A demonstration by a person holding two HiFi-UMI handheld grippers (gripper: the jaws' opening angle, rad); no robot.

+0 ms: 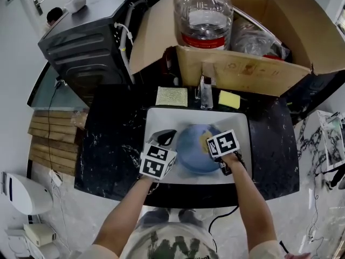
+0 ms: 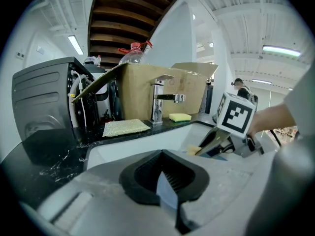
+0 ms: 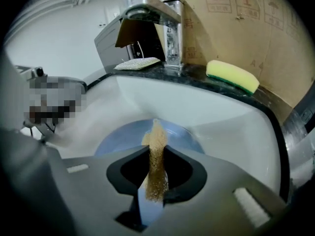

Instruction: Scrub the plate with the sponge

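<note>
A blue plate (image 1: pixel 193 150) lies in the white sink (image 1: pixel 161 116); in the right gripper view the plate (image 3: pixel 123 136) shows just beyond the jaws. My right gripper (image 3: pixel 156 154) is shut on a thin tan sponge (image 3: pixel 156 134) that stands on edge over the plate. In the head view the right gripper (image 1: pixel 209 147) hangs over the plate's right half. My left gripper (image 1: pixel 166 137) sits at the plate's left rim, pointing at the faucet. Its jaws (image 2: pixel 162 170) are closed with nothing visible between them, and the plate is hidden under its body there.
A faucet (image 1: pixel 206 93) stands behind the sink, with a yellow-green sponge (image 1: pixel 229 99) to its right and a scouring cloth (image 1: pixel 171 96) to its left on the black counter. Behind them are a cardboard box (image 1: pixel 248 72) holding a water bottle (image 1: pixel 203 15) and a black appliance (image 1: pixel 89 39).
</note>
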